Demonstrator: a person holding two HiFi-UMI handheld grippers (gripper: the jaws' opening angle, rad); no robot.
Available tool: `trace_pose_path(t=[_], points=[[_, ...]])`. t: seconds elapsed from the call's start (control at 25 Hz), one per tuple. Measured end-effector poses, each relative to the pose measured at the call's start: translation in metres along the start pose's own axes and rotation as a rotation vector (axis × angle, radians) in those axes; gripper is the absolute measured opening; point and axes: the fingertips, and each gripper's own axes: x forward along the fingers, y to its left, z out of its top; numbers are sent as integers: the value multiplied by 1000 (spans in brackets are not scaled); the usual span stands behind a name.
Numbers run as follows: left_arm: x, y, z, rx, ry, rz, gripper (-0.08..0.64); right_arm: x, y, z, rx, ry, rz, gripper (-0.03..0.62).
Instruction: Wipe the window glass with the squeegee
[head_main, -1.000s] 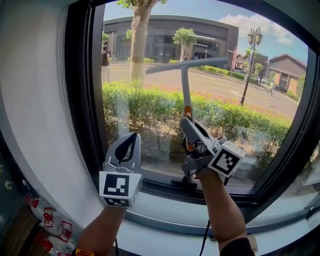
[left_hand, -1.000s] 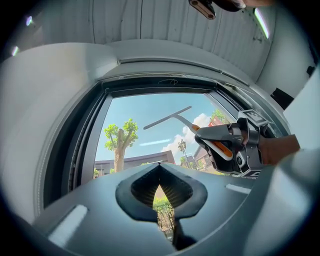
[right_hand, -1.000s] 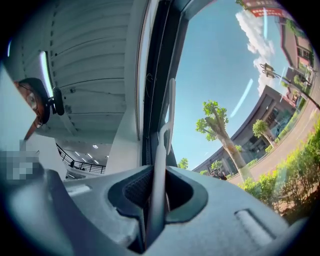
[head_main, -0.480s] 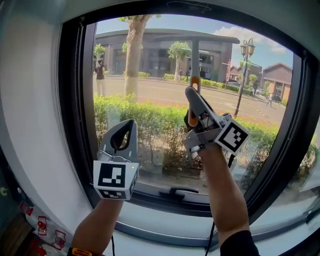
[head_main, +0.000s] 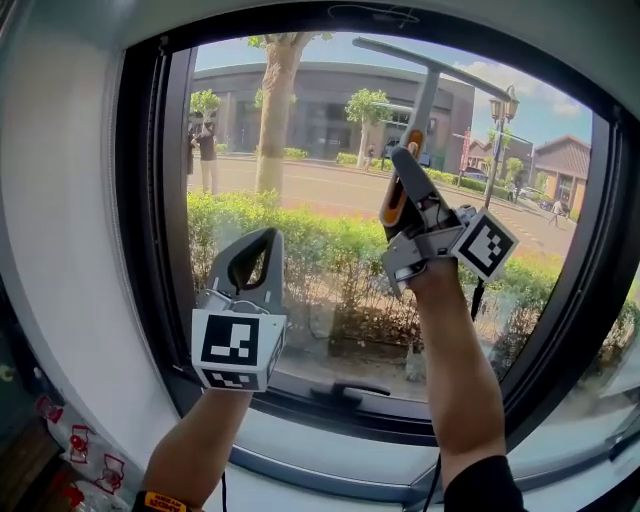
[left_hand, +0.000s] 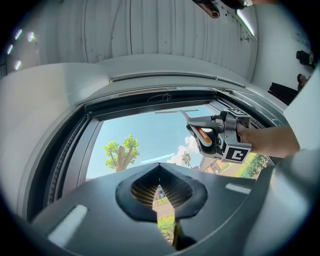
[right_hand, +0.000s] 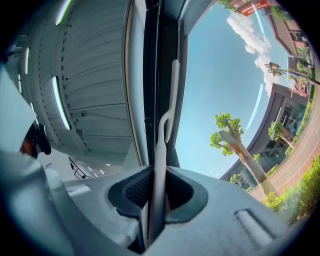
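Note:
The squeegee has a grey T-shaped blade (head_main: 415, 62) and an orange-and-grey handle (head_main: 412, 140). Its blade lies tilted against the window glass (head_main: 300, 130), just under the top frame. My right gripper (head_main: 403, 160) is shut on the handle, arm raised high at centre right. In the right gripper view the handle (right_hand: 159, 165) runs up between the jaws to the blade (right_hand: 172, 95) beside the dark frame. My left gripper (head_main: 267, 236) hovers lower left, near the glass, shut with nothing in it. The left gripper (left_hand: 159, 165) view shows the squeegee blade (left_hand: 175, 111) up high.
A black window frame (head_main: 150, 200) surrounds the pane, with a latch handle (head_main: 340, 392) on the bottom rail. A white sill (head_main: 320, 445) lies below and a white wall (head_main: 70, 220) to the left. Red-and-white packets (head_main: 85, 450) lie at the lower left.
My right gripper has lifted the squeegee from mid-pane up to the top of the glass, and the blade now tilts down to the right. The left gripper has barely shifted.

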Motion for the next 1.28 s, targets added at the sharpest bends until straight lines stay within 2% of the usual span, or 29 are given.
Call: trace_pose_path(t=[0.24, 0.4, 0.64, 0.88, 1.08, 1.28], points=[[6, -11, -8, -6, 28, -5, 9, -14, -9, -11, 70, 11, -2, 44], [5, -26, -17, -21, 47, -17, 9, -36, -8, -31, 106, 42, -9, 44], [-3, -56, -40, -52, 89, -39, 9, -86, -4, -69, 182, 85, -26, 44], [-17, -88, -72, -74, 153, -55, 9, -154, -7, -116, 232, 130, -87, 46], [-27, -106, -91, -82, 197, -51, 9, -207, -11, -139, 227, 152, -145, 46], [-36, -123, -101, -87, 226, -32, 11, -240, -17, -142, 225, 167, -173, 48]])
